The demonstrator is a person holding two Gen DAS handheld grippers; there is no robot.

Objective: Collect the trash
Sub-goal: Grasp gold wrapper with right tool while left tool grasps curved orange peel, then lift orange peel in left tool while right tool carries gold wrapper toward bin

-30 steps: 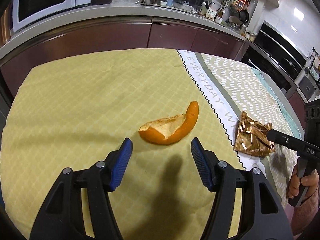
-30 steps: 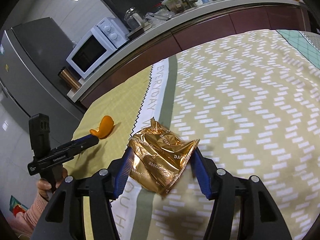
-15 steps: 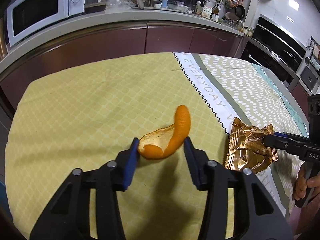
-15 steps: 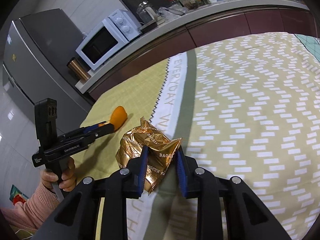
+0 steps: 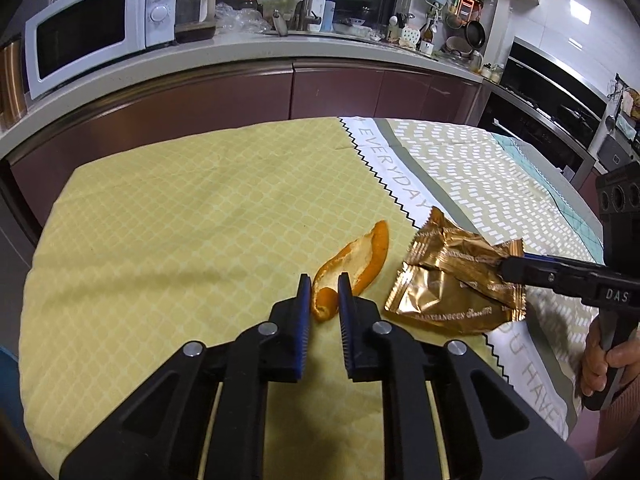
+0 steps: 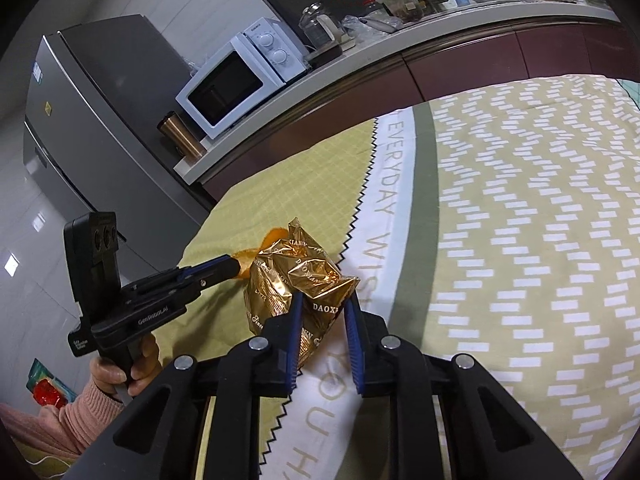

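Note:
A curled orange peel [image 5: 368, 256] lies on the yellow part of the tablecloth [image 5: 160, 240]. My left gripper [image 5: 323, 282] has its jaws closing, and the blue pads pinch the peel's near end. Just to the right lies a crumpled gold snack wrapper [image 5: 448, 292] across the cloth's white band. My right gripper [image 6: 325, 298] is closing too, with a fold of the wrapper [image 6: 296, 272] squeezed between its pads. In the right wrist view the peel [image 6: 276, 236] peeks out behind the wrapper, and the left gripper [image 6: 236, 266] comes in from the left.
A dark red kitchen counter [image 5: 200, 92] with a white microwave [image 5: 100, 28] runs behind the table. A grey fridge [image 6: 92, 120] stands at the left. A hand in a pink sleeve [image 6: 120, 376] holds the left gripper's handle. The patterned cloth [image 6: 540, 240] stretches to the right.
Both grippers went from wide open to nearly shut, the left around the peel's near end, the right onto the wrapper. The wrapper has crumpled, lifted a little and shifted toward the peel.

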